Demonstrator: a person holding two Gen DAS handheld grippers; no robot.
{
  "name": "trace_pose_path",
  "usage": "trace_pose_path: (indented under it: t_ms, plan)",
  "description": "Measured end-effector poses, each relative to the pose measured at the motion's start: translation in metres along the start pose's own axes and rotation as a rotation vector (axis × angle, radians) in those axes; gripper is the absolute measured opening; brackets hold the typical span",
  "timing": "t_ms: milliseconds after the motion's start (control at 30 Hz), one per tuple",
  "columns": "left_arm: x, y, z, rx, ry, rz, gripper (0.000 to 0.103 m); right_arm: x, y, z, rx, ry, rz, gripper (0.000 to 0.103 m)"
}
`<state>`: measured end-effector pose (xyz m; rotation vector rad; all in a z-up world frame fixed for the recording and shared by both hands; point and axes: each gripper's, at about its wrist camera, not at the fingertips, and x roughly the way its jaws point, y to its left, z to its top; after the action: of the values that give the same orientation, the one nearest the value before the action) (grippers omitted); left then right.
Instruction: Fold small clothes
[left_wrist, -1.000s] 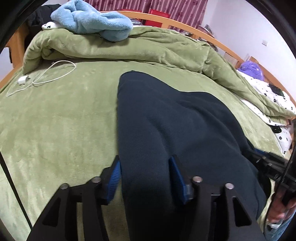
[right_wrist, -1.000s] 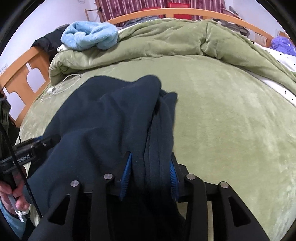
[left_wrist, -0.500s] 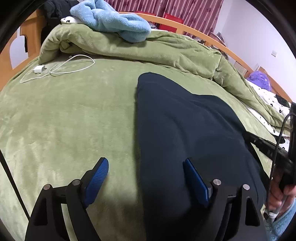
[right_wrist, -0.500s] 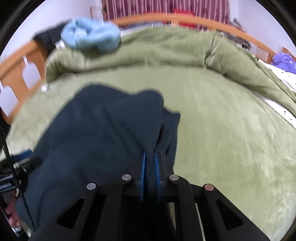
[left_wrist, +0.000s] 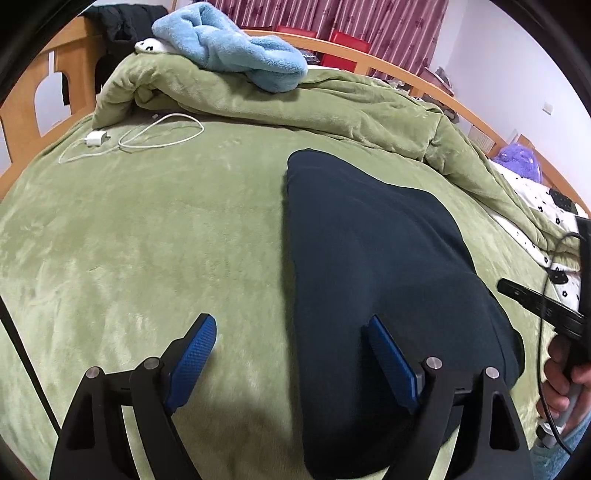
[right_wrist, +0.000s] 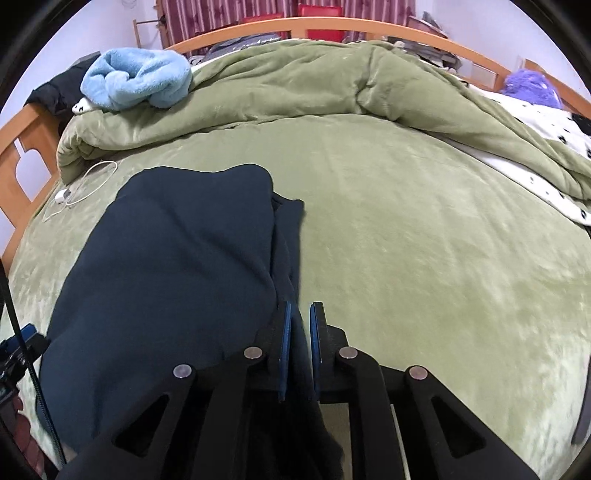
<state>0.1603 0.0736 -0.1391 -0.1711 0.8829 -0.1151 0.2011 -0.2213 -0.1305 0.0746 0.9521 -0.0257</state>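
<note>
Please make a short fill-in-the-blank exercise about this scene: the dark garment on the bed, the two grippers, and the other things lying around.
1. The dark navy garment lies on a ____ blanket.
2. The right gripper is shut on the garment's ____ edge, as its own view shows it.
3. The left gripper stands ____, its pads pressing nothing.
4. The white charger cable lies apart from the garment, near the light ____ fleece.

Missing words: green; right; open; blue

Black fingers (left_wrist: 192, 350), blue ribbed pads (left_wrist: 391, 360)
</note>
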Motion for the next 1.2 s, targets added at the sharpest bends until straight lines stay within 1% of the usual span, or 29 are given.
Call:
trace_pose_path:
  t_ms: [67, 100, 133, 167, 200, 233, 300, 333, 367, 467, 567, 633, 733, 800, 867, 900, 933, 967, 1033, 1133, 1200]
  plan:
    - [-0.008, -0.005, -0.004, 0.016, -0.002, -0.016, 0.084, -0.016, -0.003, -0.011, 0.012, -0.014, 0.013, 0.019]
    - [-0.011, -0.008, -0.007, 0.019, -0.002, -0.031, 0.084, -0.026, -0.004, -0.02, 0.018, -0.031, 0.034, 0.027]
    - [-0.012, -0.011, -0.01, 0.022, 0.003, -0.042, 0.084, -0.032, -0.003, -0.026, 0.014, -0.04, 0.058, 0.032]
    - [-0.013, -0.015, -0.014, 0.028, 0.011, -0.051, 0.084, -0.035, -0.001, -0.032, 0.01, -0.046, 0.08, 0.034]
    - [-0.014, -0.019, -0.017, 0.035, 0.016, -0.052, 0.084, -0.038, 0.002, -0.042, -0.005, -0.044, 0.103, 0.034]
    - [-0.016, -0.023, -0.021, 0.042, 0.016, -0.043, 0.084, -0.037, 0.004, -0.048, -0.022, -0.032, 0.091, 0.034]
    - [-0.025, -0.028, -0.028, 0.045, 0.0, -0.029, 0.084, -0.033, 0.008, -0.06, -0.05, -0.001, 0.013, 0.034]
    - [-0.03, -0.03, -0.031, 0.048, -0.004, -0.025, 0.084, -0.034, 0.008, -0.067, -0.058, 0.011, -0.011, 0.034]
    - [-0.037, -0.032, -0.035, 0.053, -0.009, -0.02, 0.084, -0.037, 0.007, -0.07, -0.055, 0.01, -0.013, 0.034]
    - [-0.055, -0.039, -0.043, 0.071, -0.026, -0.005, 0.084, -0.061, -0.002, -0.079, -0.018, -0.016, 0.001, 0.034]
    - [-0.077, -0.048, -0.047, 0.094, -0.053, 0.018, 0.084, -0.089, -0.008, -0.083, 0.021, -0.025, 0.021, 0.038]
    - [-0.092, -0.052, -0.049, 0.1, -0.074, 0.036, 0.084, -0.105, -0.009, -0.087, 0.027, -0.041, 0.014, 0.042]
    - [-0.118, -0.061, -0.053, 0.117, -0.112, 0.06, 0.084, -0.133, -0.01, -0.094, 0.031, -0.079, -0.013, 0.044]
    - [-0.136, -0.067, -0.056, 0.126, -0.134, 0.074, 0.085, -0.149, -0.012, -0.099, 0.041, -0.092, -0.007, 0.045]
    - [-0.149, -0.072, -0.058, 0.132, -0.145, 0.081, 0.085, -0.164, -0.012, -0.104, 0.044, -0.099, -0.01, 0.049]
    - [-0.155, -0.074, -0.059, 0.137, -0.149, 0.08, 0.085, -0.171, -0.013, -0.107, 0.046, -0.105, -0.018, 0.055]
    - [-0.159, -0.075, -0.061, 0.139, -0.151, 0.084, 0.085, -0.178, -0.012, -0.11, 0.044, -0.111, -0.026, 0.066]
    - [-0.165, -0.077, -0.063, 0.138, -0.156, 0.088, 0.085, -0.183, -0.012, -0.112, 0.042, -0.117, -0.033, 0.07]
    - [-0.174, -0.077, -0.068, 0.132, -0.166, 0.088, 0.085, -0.196, -0.013, -0.119, 0.046, -0.141, -0.035, 0.075]
    - [-0.183, -0.077, -0.073, 0.122, -0.177, 0.086, 0.085, -0.211, -0.016, -0.127, 0.05, -0.154, -0.039, 0.083]
    - [-0.19, -0.075, -0.077, 0.106, -0.185, 0.081, 0.085, -0.218, -0.018, -0.132, 0.053, -0.163, -0.044, 0.084]
